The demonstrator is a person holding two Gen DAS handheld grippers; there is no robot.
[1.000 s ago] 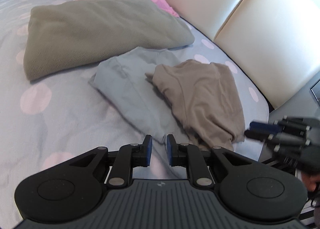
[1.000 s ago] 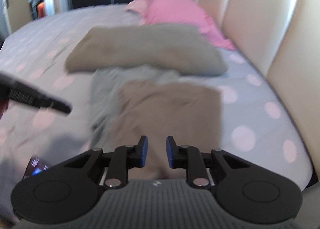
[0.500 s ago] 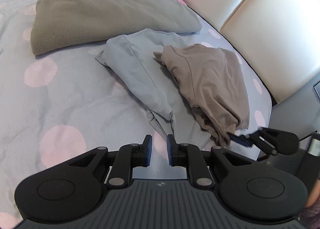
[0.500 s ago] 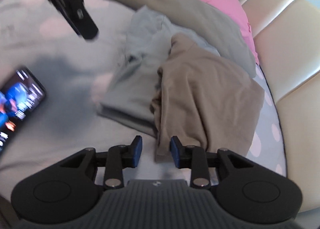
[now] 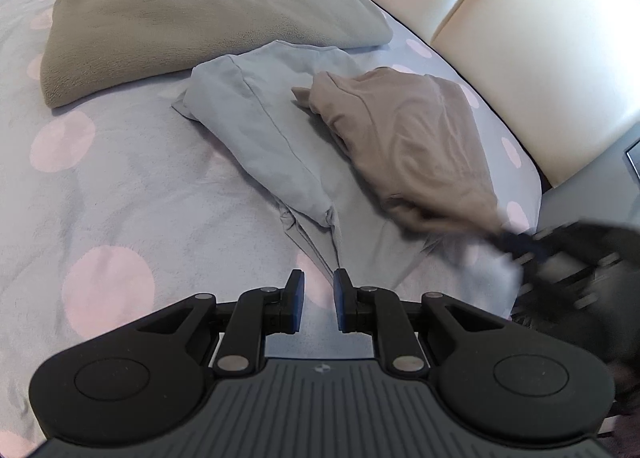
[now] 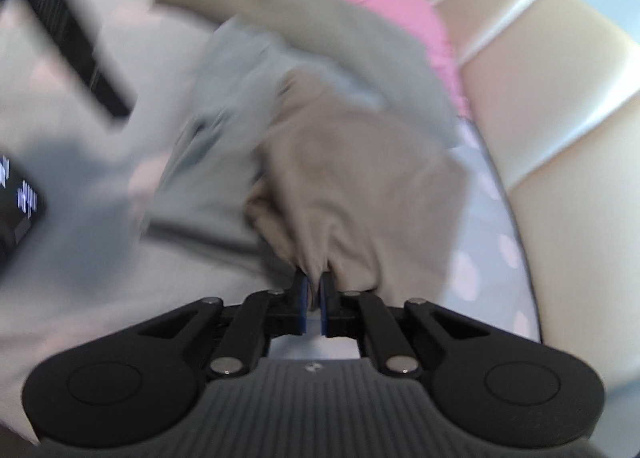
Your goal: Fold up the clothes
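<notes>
Left wrist view: the left gripper (image 5: 318, 300) hovers with its fingers apart over the bedcover (image 5: 120, 194), bare cover spreading to their left, while one grey-blue garment (image 5: 276, 138) lies just ahead and one tan garment (image 5: 412, 146) lies ahead to the right, overlapping it. Right wrist view, blurred: the right gripper (image 6: 313, 298) has its fingers pinched on the tan garment's near edge, one headboard (image 6: 560, 118) bounding the right side.

Bare bedspread (image 5: 132, 198) fills the left and lower left of the left wrist view. Clothes (image 5: 304, 154) crowd the centre, a blanket (image 5: 192, 14) blocks the top, the headboard (image 5: 532, 38) the right.
</notes>
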